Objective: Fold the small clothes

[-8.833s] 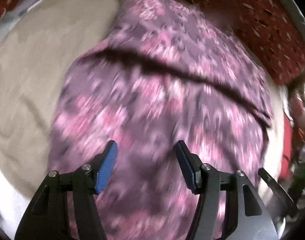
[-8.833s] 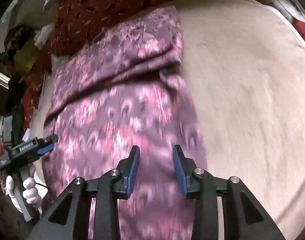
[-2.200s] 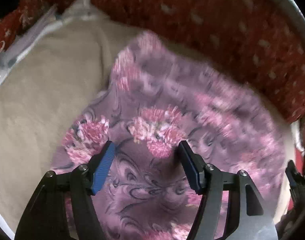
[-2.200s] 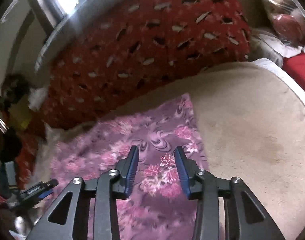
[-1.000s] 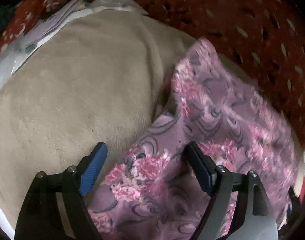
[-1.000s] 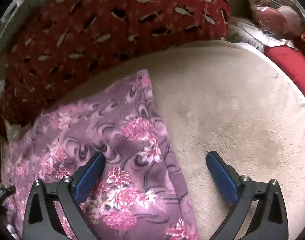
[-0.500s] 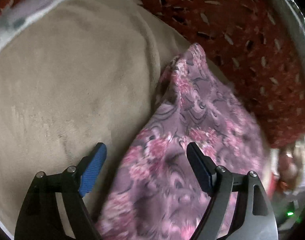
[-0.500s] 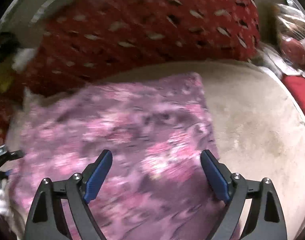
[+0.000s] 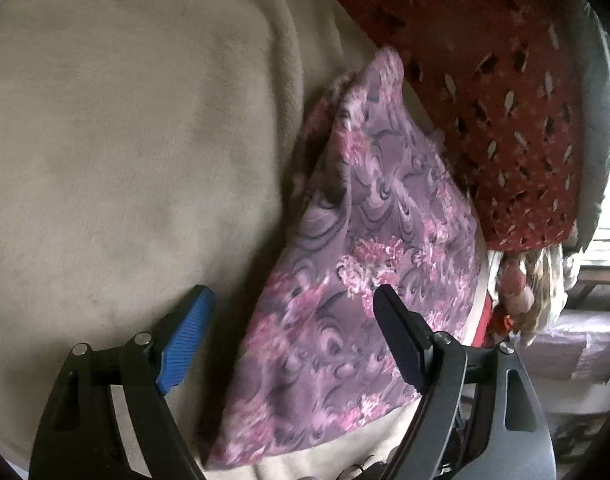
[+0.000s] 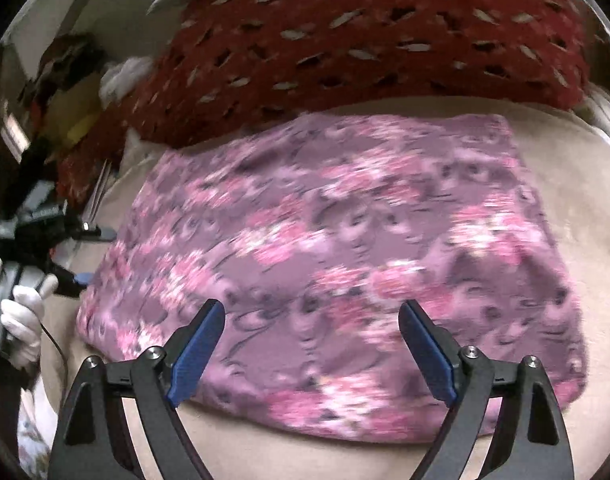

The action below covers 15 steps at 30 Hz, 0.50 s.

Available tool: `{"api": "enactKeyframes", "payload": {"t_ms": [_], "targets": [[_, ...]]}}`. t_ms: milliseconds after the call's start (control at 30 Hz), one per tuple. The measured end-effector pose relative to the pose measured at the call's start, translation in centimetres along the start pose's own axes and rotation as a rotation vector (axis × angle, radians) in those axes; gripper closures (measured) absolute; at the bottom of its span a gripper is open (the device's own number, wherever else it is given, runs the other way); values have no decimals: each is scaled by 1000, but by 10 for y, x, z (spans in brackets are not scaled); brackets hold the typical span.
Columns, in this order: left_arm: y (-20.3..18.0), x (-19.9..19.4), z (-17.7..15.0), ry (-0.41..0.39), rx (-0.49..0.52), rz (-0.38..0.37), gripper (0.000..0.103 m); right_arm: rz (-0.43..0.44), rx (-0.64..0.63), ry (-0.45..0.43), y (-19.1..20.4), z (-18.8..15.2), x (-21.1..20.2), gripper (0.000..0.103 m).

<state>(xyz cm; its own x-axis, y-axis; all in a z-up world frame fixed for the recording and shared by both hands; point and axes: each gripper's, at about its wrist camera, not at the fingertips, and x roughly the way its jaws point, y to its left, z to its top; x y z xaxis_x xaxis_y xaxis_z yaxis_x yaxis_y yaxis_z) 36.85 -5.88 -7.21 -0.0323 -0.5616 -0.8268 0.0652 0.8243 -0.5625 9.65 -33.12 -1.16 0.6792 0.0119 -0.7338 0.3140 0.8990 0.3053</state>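
A purple cloth with a pink flower print point(image 10: 345, 248) lies folded into a rough rectangle on the beige blanket point(image 10: 585, 208). In the left wrist view the cloth point(image 9: 365, 248) runs from the middle to the lower right, its left edge a little raised. My left gripper point(image 9: 293, 336) is open and empty, above the cloth's left edge. My right gripper point(image 10: 311, 344) is open and empty, just over the cloth's near edge. The left gripper point(image 10: 77, 256) also shows at the far left of the right wrist view, held by a white-gloved hand.
A red blanket with pale leaf marks point(image 10: 365, 40) lies along the far side of the cloth; it also shows in the left wrist view point(image 9: 505, 92). The beige blanket point(image 9: 125, 140) spreads wide to the left. Clutter point(image 10: 65, 80) sits at the far left.
Both grippers opened wide about a second ago and let the cloth go. Both have since drawn back from it; the cloth now lies flat, folded smaller than before.
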Motion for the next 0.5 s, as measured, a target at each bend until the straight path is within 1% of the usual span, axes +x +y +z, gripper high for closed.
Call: {"api": "enactKeyframes", "payload": {"t_ms": [67, 100, 133, 167, 200, 233, 300, 367, 433, 500], "targets": [[-16, 7, -2, -5, 67, 68, 20, -5, 48, -9, -15, 0, -6, 13], [-21, 8, -4, -11, 91, 86, 21, -7, 67, -11, -21, 1, -9, 13], [-27, 9, -8, -20, 111, 95, 28, -10, 91, -11, -30, 0, -11, 13], [-32, 11, -10, -23, 127, 100, 57, -11, 108, -10, -37, 0, -11, 13], [-37, 16, -13, -12, 145, 135, 83, -13, 121, -11, -42, -1, -12, 13], [-39, 17, -13, -9, 144, 145, 84, -16, 137, -13, -49, -1, -13, 13], [-42, 14, -16, -36, 132, 155, 91, -21, 171, -19, -62, -2, -15, 13], [-50, 7, -21, -58, 141, 167, 93, -5, 216, -29, -77, -4, -20, 13], [-58, -3, -27, -77, 134, 147, 94, 0, 249, -48, -89, -5, -26, 13], [-65, -14, -32, -99, 118, 102, 94, 1, 264, -65, -96, -7, -31, 13]]}}
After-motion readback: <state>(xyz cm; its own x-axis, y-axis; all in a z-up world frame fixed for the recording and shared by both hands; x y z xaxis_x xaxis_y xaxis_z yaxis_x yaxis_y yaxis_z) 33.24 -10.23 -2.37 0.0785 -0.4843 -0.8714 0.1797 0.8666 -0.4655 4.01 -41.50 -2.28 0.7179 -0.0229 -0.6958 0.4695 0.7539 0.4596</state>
